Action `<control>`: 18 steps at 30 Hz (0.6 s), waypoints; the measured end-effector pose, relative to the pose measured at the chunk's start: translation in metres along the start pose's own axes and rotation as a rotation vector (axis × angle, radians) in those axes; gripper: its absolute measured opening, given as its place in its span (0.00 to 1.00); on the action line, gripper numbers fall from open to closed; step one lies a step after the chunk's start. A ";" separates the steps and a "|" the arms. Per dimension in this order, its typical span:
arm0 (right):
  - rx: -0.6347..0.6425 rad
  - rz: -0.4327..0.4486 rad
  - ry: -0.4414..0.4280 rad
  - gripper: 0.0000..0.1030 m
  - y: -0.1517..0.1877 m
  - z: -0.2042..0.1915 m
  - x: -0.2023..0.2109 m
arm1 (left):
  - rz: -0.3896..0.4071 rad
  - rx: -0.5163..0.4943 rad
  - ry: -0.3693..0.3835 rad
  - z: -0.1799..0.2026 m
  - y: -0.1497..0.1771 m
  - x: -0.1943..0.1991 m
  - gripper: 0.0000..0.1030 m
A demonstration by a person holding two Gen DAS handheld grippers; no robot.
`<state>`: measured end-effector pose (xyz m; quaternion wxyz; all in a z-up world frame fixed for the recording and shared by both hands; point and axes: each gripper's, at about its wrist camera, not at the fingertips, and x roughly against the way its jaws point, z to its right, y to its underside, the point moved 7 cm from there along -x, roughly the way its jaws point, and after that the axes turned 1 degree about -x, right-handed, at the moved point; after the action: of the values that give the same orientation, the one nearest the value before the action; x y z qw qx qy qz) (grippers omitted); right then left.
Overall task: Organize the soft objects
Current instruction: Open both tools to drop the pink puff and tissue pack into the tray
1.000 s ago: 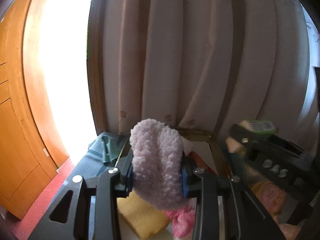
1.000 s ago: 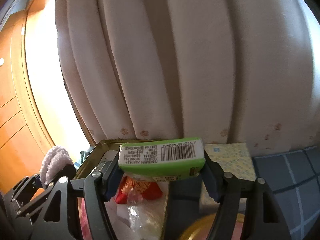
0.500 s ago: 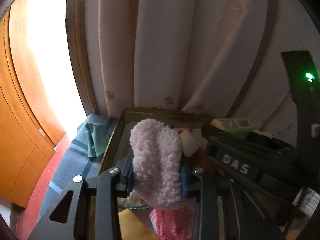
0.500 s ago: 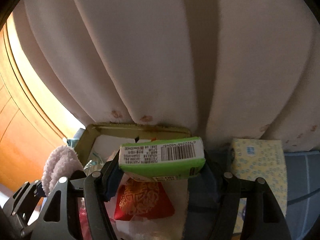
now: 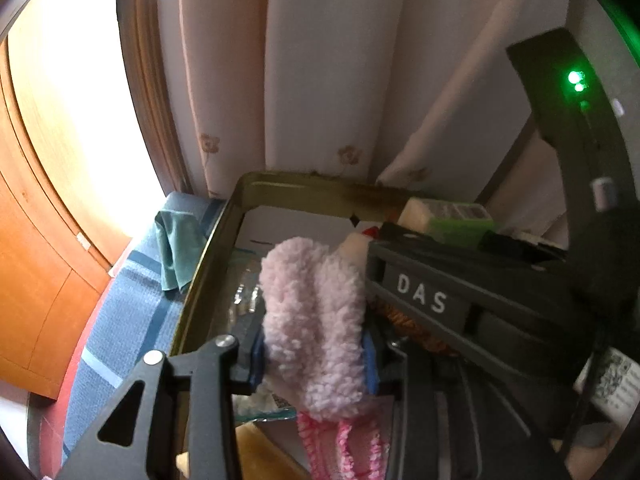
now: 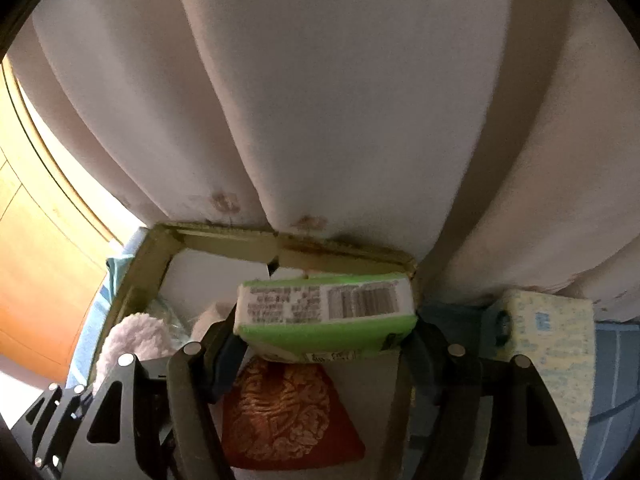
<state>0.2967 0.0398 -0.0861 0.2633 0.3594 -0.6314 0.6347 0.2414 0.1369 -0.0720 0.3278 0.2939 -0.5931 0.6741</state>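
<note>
While left tool (image 5: pixel 314 360) loosens on fluffy sock (image 5: pixel 316 320) (jaws opening), right tool (image 6: pixel 324 344) grips tissue pack (image 6: pixel 326 314)

Left wrist view: mounted behind the left gripper (image 5: pixel 314 356), aimed steeply down and forward along its fingers, close over the open box (image 5: pixel 280 184), with the curtain (image 5: pixel 320 80) just behind and the right gripper (image 5: pixel 460 300) crossing in from the right. Right wrist view: seated behind the right gripper (image 6: pixel 324 344), tilted down likewise, close over the same box (image 6: pixel 224 236); shared by both: box, curtain (image 6: pixel 320 100), fluffy pink item (image 5: pixel 316 320) (image 6: pixel 132 336) and green pack (image 5: pixel 456 220) (image 6: pixel 324 312).
</note>
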 end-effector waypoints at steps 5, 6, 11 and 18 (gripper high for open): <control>0.021 -0.013 -0.007 0.76 -0.005 -0.005 -0.009 | -0.021 -0.006 0.010 0.000 0.003 -0.009 0.75; 0.024 -0.013 -0.019 0.80 -0.005 -0.006 -0.011 | -0.030 -0.015 0.012 0.001 0.005 -0.011 0.87; 0.050 -0.059 -0.079 0.91 -0.002 -0.011 -0.012 | -0.041 -0.041 0.036 0.008 0.007 -0.011 0.99; -0.024 -0.099 -0.221 0.91 0.006 -0.009 0.007 | -0.040 -0.013 0.100 0.008 0.009 0.009 0.99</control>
<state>0.2869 0.0478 -0.0837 0.2274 0.4548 -0.6457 0.5697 0.2288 0.1294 -0.0699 0.3721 0.2695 -0.5745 0.6774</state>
